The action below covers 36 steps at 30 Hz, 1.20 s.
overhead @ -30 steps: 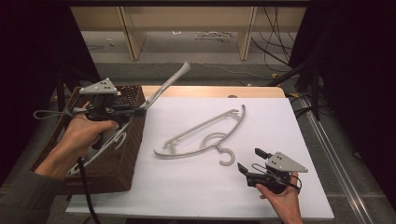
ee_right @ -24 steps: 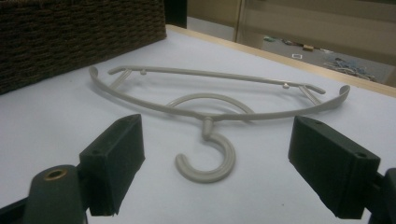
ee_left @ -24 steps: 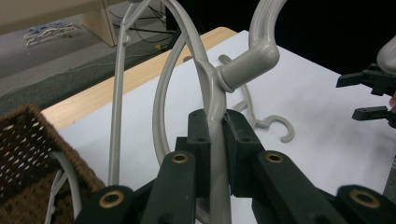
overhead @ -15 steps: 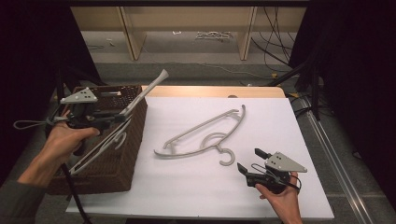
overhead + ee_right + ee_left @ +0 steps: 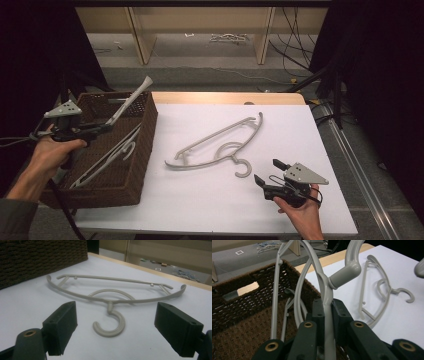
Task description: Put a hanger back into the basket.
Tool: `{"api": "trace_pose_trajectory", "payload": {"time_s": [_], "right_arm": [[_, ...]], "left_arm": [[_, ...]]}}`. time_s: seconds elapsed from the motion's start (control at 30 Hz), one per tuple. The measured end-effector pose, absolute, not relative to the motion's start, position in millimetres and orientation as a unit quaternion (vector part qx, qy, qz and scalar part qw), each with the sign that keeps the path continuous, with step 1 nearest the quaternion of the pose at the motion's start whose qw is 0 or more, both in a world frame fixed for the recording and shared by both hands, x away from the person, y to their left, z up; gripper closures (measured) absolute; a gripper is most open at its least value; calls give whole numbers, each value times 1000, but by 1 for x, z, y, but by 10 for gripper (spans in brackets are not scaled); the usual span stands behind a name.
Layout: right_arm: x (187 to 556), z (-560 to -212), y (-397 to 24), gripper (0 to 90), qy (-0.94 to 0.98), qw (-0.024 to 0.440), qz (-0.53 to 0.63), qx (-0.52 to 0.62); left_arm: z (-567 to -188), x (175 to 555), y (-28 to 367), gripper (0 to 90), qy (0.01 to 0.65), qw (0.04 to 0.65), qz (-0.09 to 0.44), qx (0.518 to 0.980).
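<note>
Grey plastic clothes hanger [image 5: 125, 107] is clamped in your left gripper [image 5: 325, 308], jaws pinched on its neck just below the hook, held tilted over the dark brown woven wicker basket [image 5: 145, 145], one end poking above the rim. A second grey hanger [image 5: 107, 155] lies inside. Your right gripper [image 5: 266, 175] sits released, jaws wide, on the white tabletop [image 5: 200, 200], facing a third grey hanger [image 5: 112, 295] lying flat.
</note>
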State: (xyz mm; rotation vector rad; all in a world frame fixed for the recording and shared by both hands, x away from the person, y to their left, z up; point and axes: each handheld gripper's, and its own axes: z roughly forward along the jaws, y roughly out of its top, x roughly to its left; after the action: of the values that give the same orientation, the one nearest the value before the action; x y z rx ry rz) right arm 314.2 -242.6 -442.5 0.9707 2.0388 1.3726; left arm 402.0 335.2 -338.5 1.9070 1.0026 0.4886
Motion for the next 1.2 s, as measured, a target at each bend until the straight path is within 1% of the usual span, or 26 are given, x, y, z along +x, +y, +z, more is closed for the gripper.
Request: {"api": "trace_pose_trajectory", "payload": {"time_s": [0.13, 0.17, 0.2, 0.27, 0.3, 0.5, 0.63, 0.7, 0.77, 0.9, 0.93, 1.0, 1.03, 1.13, 1.17, 1.2], "right_arm": [[315, -443, -243, 194, 748, 249, 501, 357], [316, -443, -243, 193, 747, 257, 503, 351], [315, -443, -243, 193, 748, 249, 501, 357], [314, -443, -243, 193, 748, 246, 501, 360], [316, -443, -244, 193, 747, 257, 502, 353], [316, -443, -244, 194, 746, 258, 502, 354], [315, -444, -242, 194, 745, 252, 502, 359], [315, -444, -242, 193, 746, 251, 503, 358], [315, -444, -242, 194, 747, 250, 501, 358], [315, -444, -242, 194, 747, 250, 501, 358], [316, -444, -242, 194, 746, 258, 503, 353], [314, -443, -243, 195, 752, 247, 495, 358], [316, -444, -243, 195, 747, 258, 502, 351], [315, -444, -243, 195, 748, 256, 501, 350], [315, -444, -242, 195, 749, 248, 501, 355], [315, -444, -242, 195, 747, 255, 502, 352]], "left_arm": [[-345, 401, 343, 816, 407, 448, 199, 771], [-347, 400, 345, 816, 408, 448, 200, 770], [-349, 399, 347, 816, 405, 451, 199, 770], [-352, 396, 351, 816, 401, 449, 202, 772], [-352, 395, 352, 816, 402, 448, 204, 772], [-364, 389, 365, 816, 400, 446, 196, 777], [-371, 388, 369, 815, 409, 428, 195, 782], [-375, 387, 370, 815, 413, 431, 187, 780], [-378, 387, 369, 816, 411, 432, 181, 782], [-384, 391, 361, 815, 398, 394, 175, 810], [-385, 392, 359, 814, 402, 393, 172, 809], [-390, 394, 355, 813, 402, 384, 168, 814], [-392, 394, 354, 813, 400, 379, 169, 817], [-397, 395, 351, 813, 400, 376, 163, 820], [-397, 395, 350, 813, 398, 374, 163, 822], [-398, 395, 350, 813, 398, 370, 163, 824]]}}
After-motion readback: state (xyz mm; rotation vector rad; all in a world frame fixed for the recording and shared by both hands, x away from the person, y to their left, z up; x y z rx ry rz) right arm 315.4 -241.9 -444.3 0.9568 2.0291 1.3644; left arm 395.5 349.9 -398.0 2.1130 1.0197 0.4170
